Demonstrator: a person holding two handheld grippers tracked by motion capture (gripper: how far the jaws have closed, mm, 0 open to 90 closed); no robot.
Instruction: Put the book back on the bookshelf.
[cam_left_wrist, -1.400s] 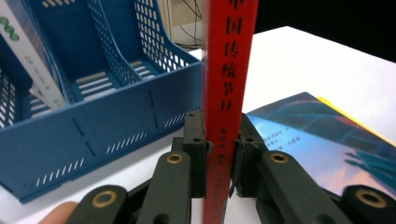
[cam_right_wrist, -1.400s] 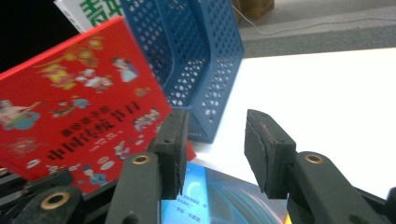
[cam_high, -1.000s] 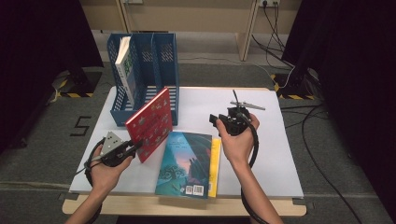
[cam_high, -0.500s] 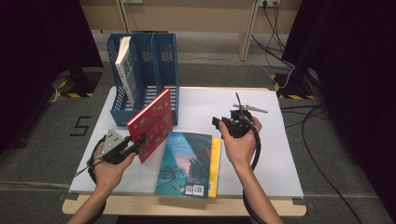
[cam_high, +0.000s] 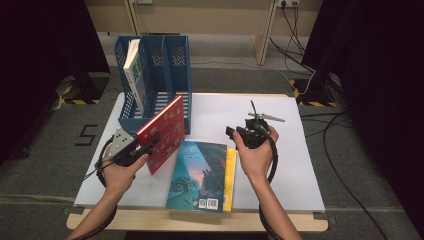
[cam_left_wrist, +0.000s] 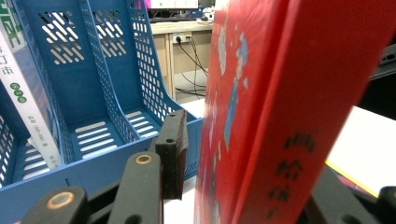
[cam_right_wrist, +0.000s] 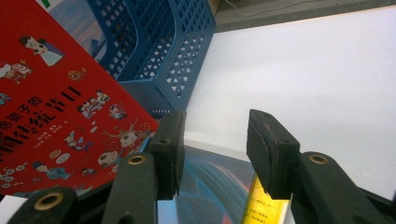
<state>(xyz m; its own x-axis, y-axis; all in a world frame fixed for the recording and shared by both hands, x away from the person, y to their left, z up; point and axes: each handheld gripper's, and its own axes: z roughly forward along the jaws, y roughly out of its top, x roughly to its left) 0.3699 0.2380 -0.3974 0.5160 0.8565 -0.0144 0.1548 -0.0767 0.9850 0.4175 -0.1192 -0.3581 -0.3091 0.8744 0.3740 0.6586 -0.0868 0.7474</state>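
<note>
Left fingers (cam_high: 150, 141) clamp red book (cam_high: 162, 132) before blue rack (cam_high: 175, 65); right fingers (cam_high: 231, 132) open, empty.

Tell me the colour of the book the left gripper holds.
Red book, with small cartoon figures on its cover; the right gripper view shows it best.

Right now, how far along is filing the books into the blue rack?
One white-spined book already stands in the blue rack's left slot. In hand: the left claw is shut on the red book, tilted in front of the rack. The right claw is open, holding nothing. Left to file: the teal book and the yellow book beneath it.
</note>
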